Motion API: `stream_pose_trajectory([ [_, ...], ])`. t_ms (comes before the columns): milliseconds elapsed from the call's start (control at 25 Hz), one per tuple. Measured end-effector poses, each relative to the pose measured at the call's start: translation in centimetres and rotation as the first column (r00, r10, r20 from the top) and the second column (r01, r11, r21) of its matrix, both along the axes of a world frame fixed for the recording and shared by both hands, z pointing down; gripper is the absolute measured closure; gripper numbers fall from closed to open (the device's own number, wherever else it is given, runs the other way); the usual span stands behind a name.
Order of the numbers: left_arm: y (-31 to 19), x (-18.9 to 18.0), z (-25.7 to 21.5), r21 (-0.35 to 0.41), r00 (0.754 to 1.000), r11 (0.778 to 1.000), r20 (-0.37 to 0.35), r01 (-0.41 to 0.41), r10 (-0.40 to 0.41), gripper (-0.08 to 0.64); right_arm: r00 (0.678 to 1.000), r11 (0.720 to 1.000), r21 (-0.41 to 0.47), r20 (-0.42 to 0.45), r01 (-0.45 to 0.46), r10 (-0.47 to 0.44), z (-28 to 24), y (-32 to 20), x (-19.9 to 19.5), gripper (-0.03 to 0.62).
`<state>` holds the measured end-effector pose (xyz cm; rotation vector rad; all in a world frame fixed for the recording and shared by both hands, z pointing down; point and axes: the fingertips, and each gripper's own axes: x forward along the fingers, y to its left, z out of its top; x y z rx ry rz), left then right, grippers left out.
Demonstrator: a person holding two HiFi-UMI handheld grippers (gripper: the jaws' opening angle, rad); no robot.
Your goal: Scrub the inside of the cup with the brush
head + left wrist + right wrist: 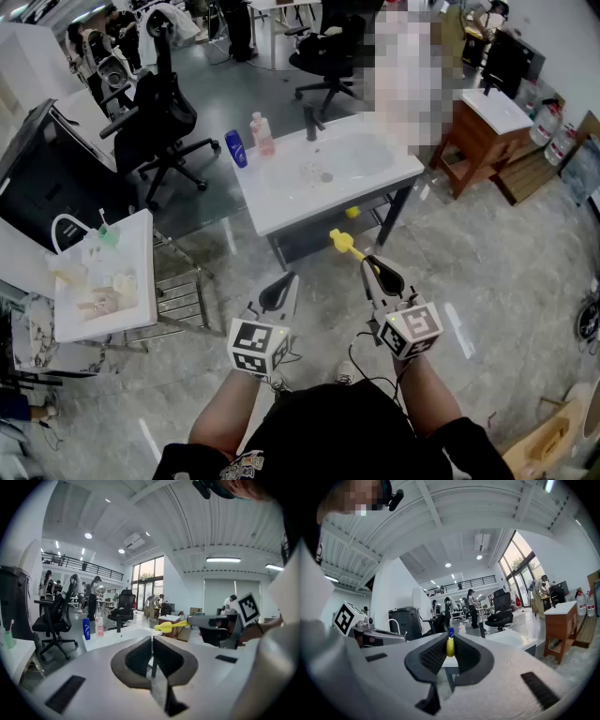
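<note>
Progress is very small, as I judge it: the brush (349, 247) is already taken up, but the scrubbing has not begun, and I cannot find the cup with certainty in any view. The right gripper (382, 274) pinches the brush by its handle, with the yellow head pointing forward in the air, short of the white washbasin (281, 202) that stands ahead on dark legs. The left gripper (278, 292) carries nothing and its jaws are pressed together. What is left is nearly all: to find and steady the cup, to put the brush inside it, and to scrub. The brush looks like smooth, glossy yellow plastic, rounded in shape, with a small blue part at one end in the right gripper view. The gripper pads are black and ribbed, the bodies matte grey. The washbasin surface is smooth and white, with a dark faucet (312, 122), a blue bottle (235, 148) and a pink bottle (262, 134) near its back edge.
</note>
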<state>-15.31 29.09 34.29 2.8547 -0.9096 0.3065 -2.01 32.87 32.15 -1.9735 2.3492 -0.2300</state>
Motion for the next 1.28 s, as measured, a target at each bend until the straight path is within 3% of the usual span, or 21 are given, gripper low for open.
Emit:
stream_pose_trajectory([
  [520, 0.6, 0.6, -0.1, 0.013, 1.000, 1.000, 0.011, -0.012, 0.012, 0.546, 1.000, 1.000, 0.024, 0.013, -0.004, 0.004, -0.3, 0.9, 0.8, 0.555],
  [920, 1.5, 3.1, 0.0, 0.021, 0.999, 0.999, 0.019, -0.039, 0.039, 0.543, 1.000, 0.999, 0.039, 0.024, 0.007, -0.008, -0.5, 1.4, 3.0, 0.555],
  [1280, 2.3, 6.3, -0.1, 0.034, 1.000, 0.999, 0.030, 0.001, -0.002, 0.444, 0.998, 0.998, 0.051, 0.037, 0.041, -0.043, -0.7, 2.0, 6.3, 0.555],
])
